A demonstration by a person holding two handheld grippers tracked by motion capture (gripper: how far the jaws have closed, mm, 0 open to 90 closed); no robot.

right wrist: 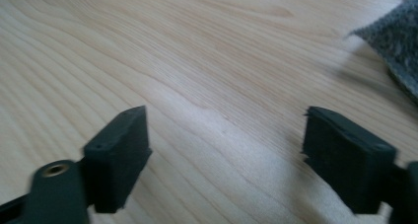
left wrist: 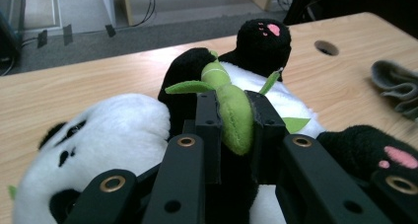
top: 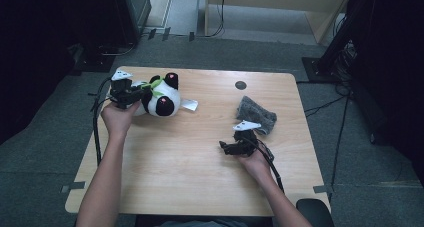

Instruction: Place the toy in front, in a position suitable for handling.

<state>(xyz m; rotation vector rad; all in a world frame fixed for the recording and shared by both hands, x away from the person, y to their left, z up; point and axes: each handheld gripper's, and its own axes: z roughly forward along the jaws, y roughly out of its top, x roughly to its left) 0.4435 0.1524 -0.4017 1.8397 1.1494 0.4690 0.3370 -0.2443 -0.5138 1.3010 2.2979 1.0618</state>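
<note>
A black-and-white panda plush [top: 161,96] lies on its back at the far left of the wooden table [top: 190,162]. It carries a green bamboo sprig [left wrist: 227,98] on its chest. My left gripper [top: 136,93] comes in from the panda's left side. In the left gripper view, the left gripper [left wrist: 235,119] is shut on that sprig, with a jaw pressing on each side. My right gripper [top: 225,147] rests low over bare wood at the right. In the right gripper view, the right gripper [right wrist: 226,160] stands open with nothing between its fingers.
A crumpled grey cloth [top: 256,114] lies just beyond the right gripper, and its edge shows at the top right of the right gripper view [right wrist: 394,41]. There is a round cable hole [top: 240,85] near the table's far edge. A white tag [top: 189,105] sticks out from the panda.
</note>
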